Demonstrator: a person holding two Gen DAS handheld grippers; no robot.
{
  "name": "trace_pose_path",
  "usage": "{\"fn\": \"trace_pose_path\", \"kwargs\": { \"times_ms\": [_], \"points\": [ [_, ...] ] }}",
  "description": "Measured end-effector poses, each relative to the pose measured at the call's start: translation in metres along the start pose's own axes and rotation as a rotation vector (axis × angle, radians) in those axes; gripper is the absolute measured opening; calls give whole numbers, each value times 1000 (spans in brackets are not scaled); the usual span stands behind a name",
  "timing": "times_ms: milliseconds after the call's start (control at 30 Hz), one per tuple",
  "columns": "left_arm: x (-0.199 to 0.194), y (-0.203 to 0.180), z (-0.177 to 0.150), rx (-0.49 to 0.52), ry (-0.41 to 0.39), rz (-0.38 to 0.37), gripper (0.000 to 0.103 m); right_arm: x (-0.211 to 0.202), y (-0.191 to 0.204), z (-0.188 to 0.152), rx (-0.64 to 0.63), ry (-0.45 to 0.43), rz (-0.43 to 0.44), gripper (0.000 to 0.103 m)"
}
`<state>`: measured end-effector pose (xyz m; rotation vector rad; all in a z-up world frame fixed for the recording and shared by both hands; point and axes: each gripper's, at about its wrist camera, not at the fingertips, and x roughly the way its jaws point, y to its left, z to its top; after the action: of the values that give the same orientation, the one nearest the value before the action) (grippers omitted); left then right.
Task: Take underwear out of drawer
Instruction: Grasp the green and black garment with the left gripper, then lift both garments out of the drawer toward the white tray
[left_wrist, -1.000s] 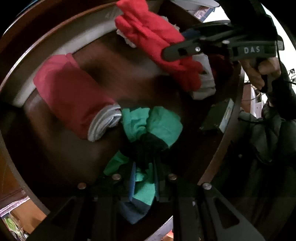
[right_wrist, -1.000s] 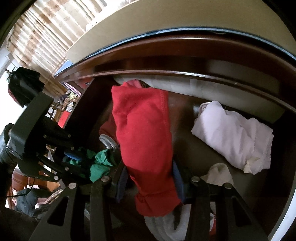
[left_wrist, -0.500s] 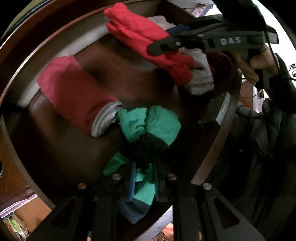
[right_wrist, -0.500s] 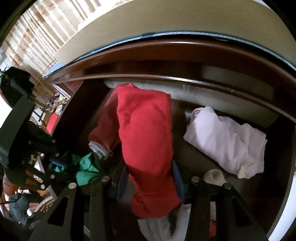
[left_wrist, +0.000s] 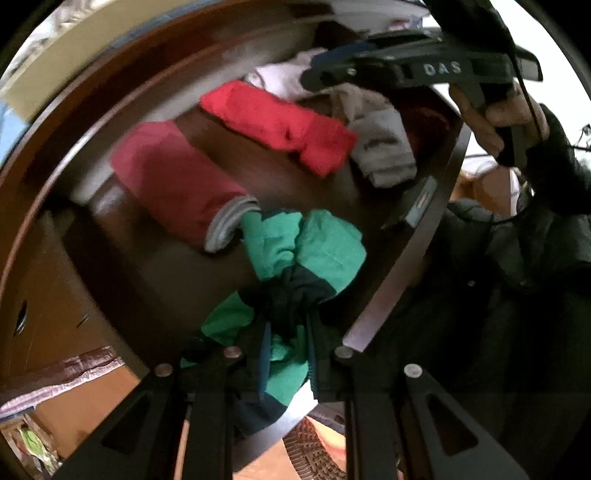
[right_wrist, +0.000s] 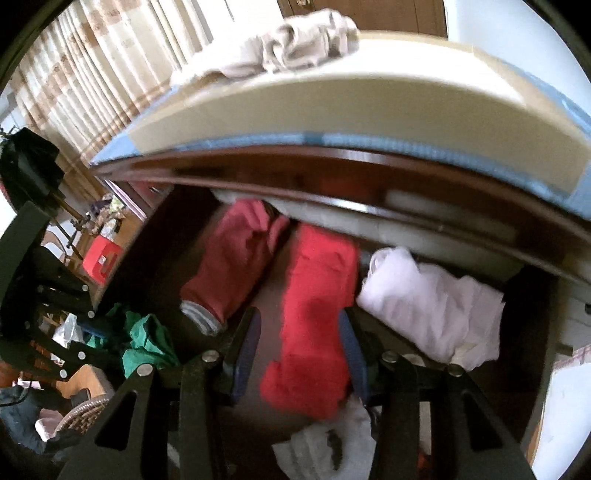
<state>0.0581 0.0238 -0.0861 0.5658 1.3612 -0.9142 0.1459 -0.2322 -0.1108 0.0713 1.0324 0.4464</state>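
Sunk since a second ago: red underwear (right_wrist: 314, 354), no longer draped high in the right gripper (right_wrist: 298, 314) but flat toward the back edge of the drawer (left_wrist: 402, 266); jaws apart, one pad clear of the cloth, so likely not pinched. Dark polished wood, smooth floor. Maroon roll (left_wrist: 173, 181), grey ribbed band, along the left edge. Green underwear (left_wrist: 295, 251), soft bunched knit, clamped in the closed left gripper (left_wrist: 288, 325) by the front edge, probably for lifting out.

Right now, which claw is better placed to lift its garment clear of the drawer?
Left. The left claw is already clamped on the green underwear near the drawer's front edge; the right claw only straddles the red underwear.
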Motion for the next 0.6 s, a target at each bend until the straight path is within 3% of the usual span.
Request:
{"fn": "trace_pose_path", "kwargs": {
  "times_ms": [167,267,400,600],
  "points": [
    [-20,-4,-9,-49,-95,15,14,-16,7,3,-35,-35,-12,47],
    [-31,-3,-15,-102,-168,17,14,-16,1,1,-5,-22,25,47],
    [-45,5,-28,-200,-290,1,14,0,-1,-4,56,45,77,47],
    [-57,14,-39,-376,-506,-65,14,35,3,0,34,154,10,53]
  ]
}}
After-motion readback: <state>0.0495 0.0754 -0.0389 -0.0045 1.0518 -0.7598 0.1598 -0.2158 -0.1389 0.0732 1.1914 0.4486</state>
